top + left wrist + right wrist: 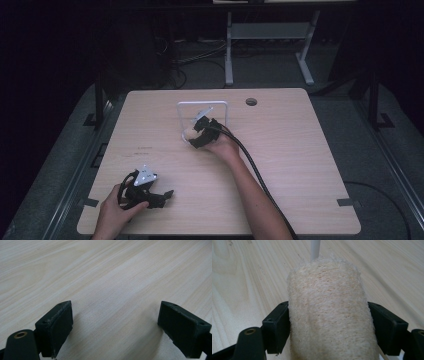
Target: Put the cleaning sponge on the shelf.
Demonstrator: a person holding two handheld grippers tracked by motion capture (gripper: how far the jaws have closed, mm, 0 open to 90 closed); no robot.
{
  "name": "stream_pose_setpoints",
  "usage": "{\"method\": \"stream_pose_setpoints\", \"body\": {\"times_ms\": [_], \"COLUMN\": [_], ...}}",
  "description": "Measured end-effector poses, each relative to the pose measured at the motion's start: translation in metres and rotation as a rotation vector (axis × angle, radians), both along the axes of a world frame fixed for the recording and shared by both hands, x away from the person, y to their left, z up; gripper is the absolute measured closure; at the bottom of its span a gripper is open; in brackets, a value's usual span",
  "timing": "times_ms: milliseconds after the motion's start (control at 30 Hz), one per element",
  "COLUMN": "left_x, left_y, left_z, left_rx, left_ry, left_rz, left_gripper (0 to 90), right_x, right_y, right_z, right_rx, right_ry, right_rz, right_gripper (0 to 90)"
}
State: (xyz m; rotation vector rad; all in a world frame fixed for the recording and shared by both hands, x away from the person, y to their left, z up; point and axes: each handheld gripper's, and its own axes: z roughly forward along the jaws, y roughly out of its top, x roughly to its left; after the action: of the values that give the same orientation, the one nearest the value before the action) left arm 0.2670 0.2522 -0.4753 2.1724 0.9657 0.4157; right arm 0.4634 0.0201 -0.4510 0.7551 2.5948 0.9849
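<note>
A pale, rough loofah sponge (327,307) stands between the jaws of my right gripper (327,330), which press against both its sides. In the high view the right gripper (196,137) sits mid-table beside a white wire rack (202,104), and the loofah (190,133) shows as a pale patch at its tip. A white bar of the rack (315,249) rises just behind the loofah. My left gripper (167,196) rests near the table's front left corner. Its jaws stand wide apart over bare wood, the left gripper (115,327) holding nothing.
The light wooden table (290,150) has a round cable hole (251,101) at the back right. A thick black cable (255,170) trails from the right gripper along the forearm. A white desk frame (270,45) stands on the dark floor beyond.
</note>
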Motion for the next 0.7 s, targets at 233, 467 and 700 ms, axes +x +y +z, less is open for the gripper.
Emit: {"method": "stream_pose_setpoints", "body": {"times_ms": [233, 467, 700], "left_x": [0.0, 0.0, 0.0], "left_y": [0.0, 0.0, 0.0], "left_z": [0.0, 0.0, 0.0], "left_rx": [0.0, 0.0, 0.002], "left_ry": [0.0, 0.0, -0.001], "left_rz": [0.0, 0.0, 0.0], "left_gripper": [12.1, 12.1, 12.1], "right_x": [-0.001, -0.003, -0.013], "right_y": [-0.002, -0.002, -0.009], "right_z": [0.001, 0.005, 0.021], "right_rx": [-0.015, -0.006, 0.009], "right_ry": [0.002, -0.013, -0.05], "right_rz": [-0.001, -0.009, -0.002], "right_gripper": [23.5, 19.8, 19.9]}}
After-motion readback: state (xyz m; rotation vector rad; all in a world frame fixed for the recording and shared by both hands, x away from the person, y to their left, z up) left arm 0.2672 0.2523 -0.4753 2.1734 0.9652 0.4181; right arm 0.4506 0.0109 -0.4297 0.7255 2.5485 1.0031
